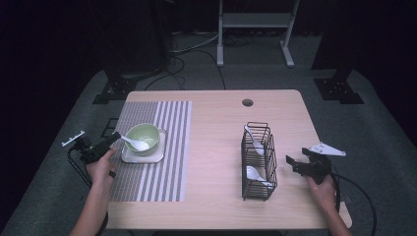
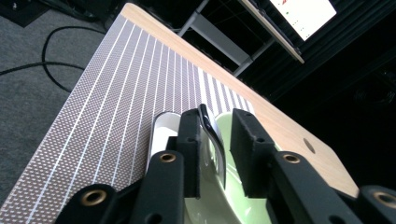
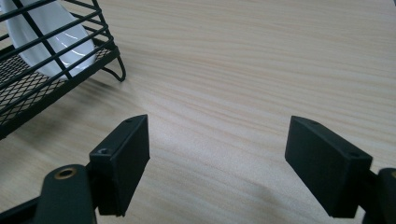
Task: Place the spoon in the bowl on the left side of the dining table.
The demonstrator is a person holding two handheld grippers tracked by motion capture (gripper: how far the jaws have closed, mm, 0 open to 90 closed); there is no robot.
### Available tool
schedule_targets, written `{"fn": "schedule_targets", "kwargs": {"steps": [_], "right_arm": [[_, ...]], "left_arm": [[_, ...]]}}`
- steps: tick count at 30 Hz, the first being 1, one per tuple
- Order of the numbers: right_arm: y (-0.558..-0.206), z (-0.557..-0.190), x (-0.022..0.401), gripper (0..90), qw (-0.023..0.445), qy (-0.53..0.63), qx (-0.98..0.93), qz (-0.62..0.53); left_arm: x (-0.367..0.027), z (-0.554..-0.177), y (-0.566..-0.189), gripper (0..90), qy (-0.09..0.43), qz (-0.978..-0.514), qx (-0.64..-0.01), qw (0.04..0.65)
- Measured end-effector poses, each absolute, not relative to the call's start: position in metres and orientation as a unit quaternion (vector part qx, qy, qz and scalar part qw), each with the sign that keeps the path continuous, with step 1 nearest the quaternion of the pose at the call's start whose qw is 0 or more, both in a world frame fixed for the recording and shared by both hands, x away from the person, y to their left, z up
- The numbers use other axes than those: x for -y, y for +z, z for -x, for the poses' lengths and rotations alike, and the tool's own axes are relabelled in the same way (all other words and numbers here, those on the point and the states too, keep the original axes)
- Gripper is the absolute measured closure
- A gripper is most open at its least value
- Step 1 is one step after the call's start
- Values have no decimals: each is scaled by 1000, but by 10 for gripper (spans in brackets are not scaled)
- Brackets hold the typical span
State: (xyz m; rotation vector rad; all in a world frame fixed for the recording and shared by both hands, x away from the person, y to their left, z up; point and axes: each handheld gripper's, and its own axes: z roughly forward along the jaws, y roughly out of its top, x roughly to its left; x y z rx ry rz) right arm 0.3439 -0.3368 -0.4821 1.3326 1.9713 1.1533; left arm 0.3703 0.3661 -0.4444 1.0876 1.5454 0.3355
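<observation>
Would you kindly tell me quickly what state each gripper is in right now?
Left gripper: fingers slightly apart around the handle of the white ceramic spoon in the pale green bowl; no firm grip.
Right gripper: open wide, holding nothing.

Counter (image 1: 216, 147): pale wood grain, matt. Placemat (image 1: 167, 147): woven, textured. Bowl (image 1: 143, 136) and spoon (image 1: 136, 143): glossy ceramic look. Basket (image 1: 259, 162): black wire metal. Claw pads (image 3: 123, 163): matt black.
</observation>
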Motion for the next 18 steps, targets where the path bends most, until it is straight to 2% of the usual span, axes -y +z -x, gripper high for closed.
{"fn": "schedule_targets", "kwargs": {"steps": [10, 18], "right_arm": [[-482, -343, 336, 208, 252, 420, -723, -487], [-482, -343, 336, 208, 252, 421, -723, -486]], "left_arm": [[-368, -361, -447, 624, 148, -471, -657, 570], [-369, -352, -448, 598, 151, -483, -652, 565]]}}
